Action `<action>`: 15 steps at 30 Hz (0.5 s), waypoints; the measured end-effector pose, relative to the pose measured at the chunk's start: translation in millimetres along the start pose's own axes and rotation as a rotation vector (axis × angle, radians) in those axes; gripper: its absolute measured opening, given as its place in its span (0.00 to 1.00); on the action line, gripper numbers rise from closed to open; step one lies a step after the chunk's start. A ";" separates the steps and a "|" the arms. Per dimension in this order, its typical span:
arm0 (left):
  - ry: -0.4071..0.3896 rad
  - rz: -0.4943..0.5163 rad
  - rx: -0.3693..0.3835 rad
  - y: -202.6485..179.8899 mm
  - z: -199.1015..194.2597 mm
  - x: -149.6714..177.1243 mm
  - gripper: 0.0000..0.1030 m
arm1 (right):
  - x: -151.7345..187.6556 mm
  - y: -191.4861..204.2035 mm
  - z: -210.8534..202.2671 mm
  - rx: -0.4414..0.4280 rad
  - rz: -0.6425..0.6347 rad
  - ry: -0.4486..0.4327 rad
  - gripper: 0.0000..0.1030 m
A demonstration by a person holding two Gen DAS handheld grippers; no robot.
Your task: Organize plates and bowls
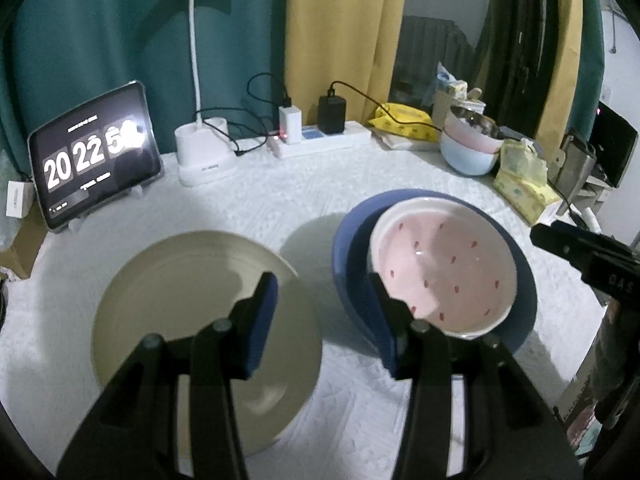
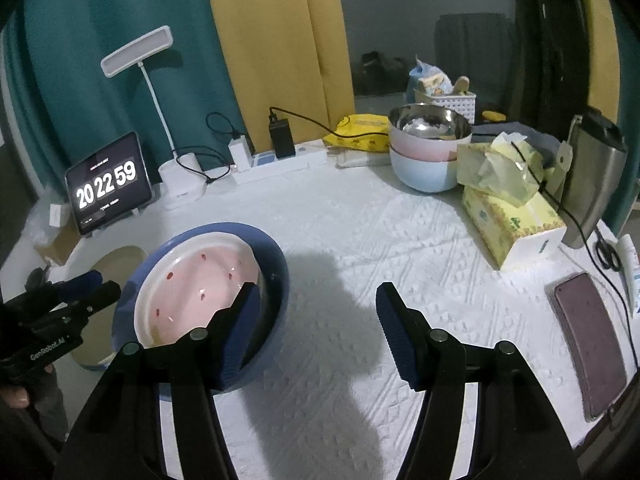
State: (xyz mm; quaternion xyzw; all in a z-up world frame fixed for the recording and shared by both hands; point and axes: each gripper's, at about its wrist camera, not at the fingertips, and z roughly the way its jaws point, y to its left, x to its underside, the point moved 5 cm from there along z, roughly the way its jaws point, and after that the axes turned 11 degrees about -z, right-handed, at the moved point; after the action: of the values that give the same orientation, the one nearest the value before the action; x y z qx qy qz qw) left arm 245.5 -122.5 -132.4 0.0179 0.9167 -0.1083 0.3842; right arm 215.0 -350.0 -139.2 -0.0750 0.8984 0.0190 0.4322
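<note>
A: Where's the pink bowl [image 1: 444, 276]?

B: Nested, tilted, inside the blue bowl [image 1: 352, 248], at three o'clock from the beige plate [image 1: 192, 304] on the worktop [image 2: 400, 240].

A: And the jaws?

B: Left gripper [image 1: 324, 324] and right gripper [image 2: 316, 330]: both apart, holding nothing.

A: How will it handle?

B: Probably glazed ceramic: stiff, slippery, breakable. I'd pinch its raised rim at six o'clock.

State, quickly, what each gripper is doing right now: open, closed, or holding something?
Left gripper: open, holding nothing.
Right gripper: open, holding nothing.
</note>
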 end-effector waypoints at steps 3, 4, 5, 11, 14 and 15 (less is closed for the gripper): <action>0.012 0.014 -0.010 -2.1 6.2 -0.1 0.45 | 1.1 -0.3 7.2 -0.017 0.009 0.015 0.57; 0.016 0.018 -0.014 -2.7 8.6 -0.1 0.45 | 1.7 0.5 9.7 -0.023 0.012 0.023 0.56; 0.019 0.021 -0.016 -3.2 10.1 0.0 0.45 | 2.4 1.2 11.9 -0.024 0.012 0.030 0.55; 0.037 0.040 -0.030 -6.4 20.6 0.4 0.45 | 6.1 5.7 28.2 -0.033 0.013 0.073 0.45; 0.044 0.051 -0.037 -7.2 25.2 0.7 0.45 | 7.0 6.6 33.4 -0.044 0.015 0.084 0.43; 0.048 0.054 -0.039 -7.5 27.0 1.0 0.45 | 7.1 7.0 35.0 -0.047 0.016 0.087 0.42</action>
State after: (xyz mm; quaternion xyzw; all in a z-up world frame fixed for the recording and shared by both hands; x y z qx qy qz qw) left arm 262.8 -135.6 -150.1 0.0379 0.9268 -0.0794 0.3650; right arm 236.6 -340.4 -166.9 -0.0788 0.9163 0.0402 0.3907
